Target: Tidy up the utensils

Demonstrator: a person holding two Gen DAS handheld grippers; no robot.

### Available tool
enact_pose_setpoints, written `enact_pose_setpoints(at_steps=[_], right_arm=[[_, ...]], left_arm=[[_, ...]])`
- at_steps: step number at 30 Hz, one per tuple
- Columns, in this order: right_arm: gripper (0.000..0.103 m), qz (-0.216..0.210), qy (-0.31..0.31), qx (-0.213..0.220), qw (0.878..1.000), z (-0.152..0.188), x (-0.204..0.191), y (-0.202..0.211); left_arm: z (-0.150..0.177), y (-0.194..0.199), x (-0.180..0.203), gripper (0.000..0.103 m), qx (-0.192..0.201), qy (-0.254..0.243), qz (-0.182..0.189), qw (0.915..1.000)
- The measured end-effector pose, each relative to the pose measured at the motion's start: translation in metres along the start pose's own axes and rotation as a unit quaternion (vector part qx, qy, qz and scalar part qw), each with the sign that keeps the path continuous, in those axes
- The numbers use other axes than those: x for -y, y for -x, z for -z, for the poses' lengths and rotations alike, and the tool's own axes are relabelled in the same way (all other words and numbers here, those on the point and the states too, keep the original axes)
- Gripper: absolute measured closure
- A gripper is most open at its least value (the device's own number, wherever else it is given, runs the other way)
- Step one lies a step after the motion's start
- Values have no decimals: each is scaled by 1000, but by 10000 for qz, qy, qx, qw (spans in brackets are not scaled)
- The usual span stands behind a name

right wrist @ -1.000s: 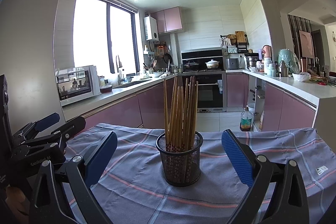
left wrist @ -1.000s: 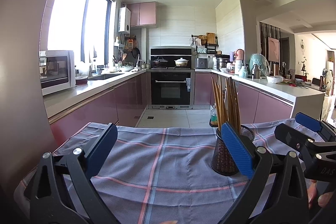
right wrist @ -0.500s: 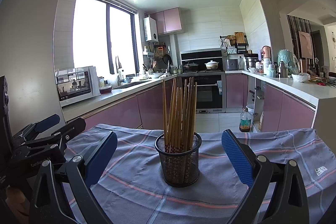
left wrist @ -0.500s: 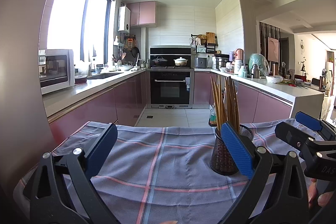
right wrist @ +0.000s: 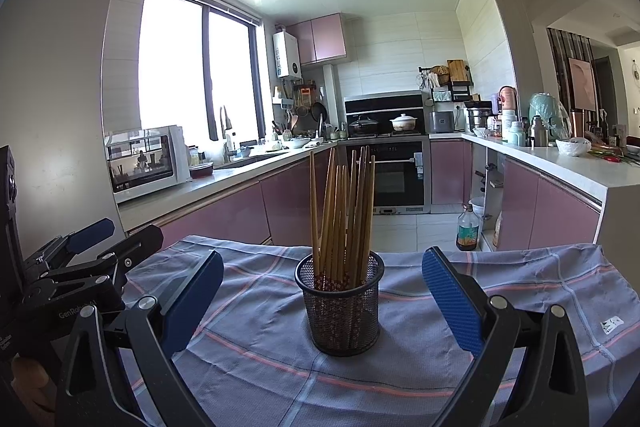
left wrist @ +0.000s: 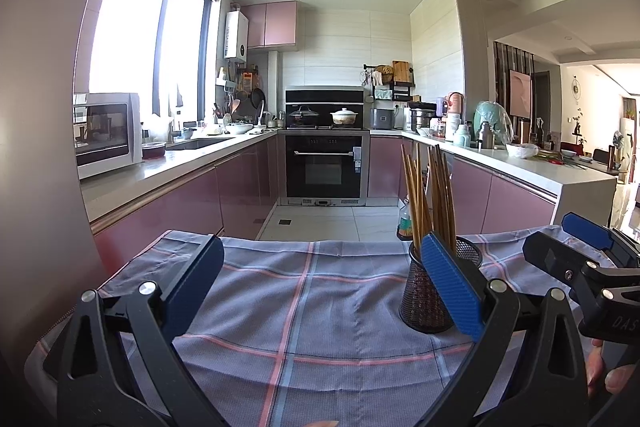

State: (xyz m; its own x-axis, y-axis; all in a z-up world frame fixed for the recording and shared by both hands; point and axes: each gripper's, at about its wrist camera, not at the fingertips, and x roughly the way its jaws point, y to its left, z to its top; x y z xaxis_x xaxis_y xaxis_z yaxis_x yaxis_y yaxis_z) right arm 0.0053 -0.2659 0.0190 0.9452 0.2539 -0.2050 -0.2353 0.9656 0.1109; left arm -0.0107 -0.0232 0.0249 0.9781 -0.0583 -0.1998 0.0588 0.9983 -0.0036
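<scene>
A black mesh cup (right wrist: 340, 303) stands upright on a blue plaid cloth (right wrist: 500, 283), holding several wooden chopsticks (right wrist: 344, 211) that fan upward. My right gripper (right wrist: 322, 289) is open, its blue pads on either side of the cup and nearer the camera, not touching it. In the left wrist view the same cup (left wrist: 424, 299) sits partly behind the right blue pad, chopsticks (left wrist: 430, 195) rising above. My left gripper (left wrist: 320, 277) is open over bare cloth (left wrist: 304, 311), with nothing between its fingers. Each view shows the other gripper at its edge.
Beyond the cloth's far edge lies a tiled kitchen floor with pink cabinets, an oven (left wrist: 326, 163) and counters. A microwave (right wrist: 148, 163) sits on the left counter. An oil bottle (right wrist: 467, 229) stands on the floor at right. A hand (left wrist: 608, 371) holds the right gripper.
Both views have shifted only slightly; the cup appears a touch lower and closer in the right wrist view. Both grippers stay open.
</scene>
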Motion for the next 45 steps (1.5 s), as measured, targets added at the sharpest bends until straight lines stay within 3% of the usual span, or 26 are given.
enact_pose_setpoints(at_steps=[45], right_arm=[[7,10,-17,-3,10000,0,3,-1]], left_arm=[[2,1,1,6,-35,-1,2,10000]])
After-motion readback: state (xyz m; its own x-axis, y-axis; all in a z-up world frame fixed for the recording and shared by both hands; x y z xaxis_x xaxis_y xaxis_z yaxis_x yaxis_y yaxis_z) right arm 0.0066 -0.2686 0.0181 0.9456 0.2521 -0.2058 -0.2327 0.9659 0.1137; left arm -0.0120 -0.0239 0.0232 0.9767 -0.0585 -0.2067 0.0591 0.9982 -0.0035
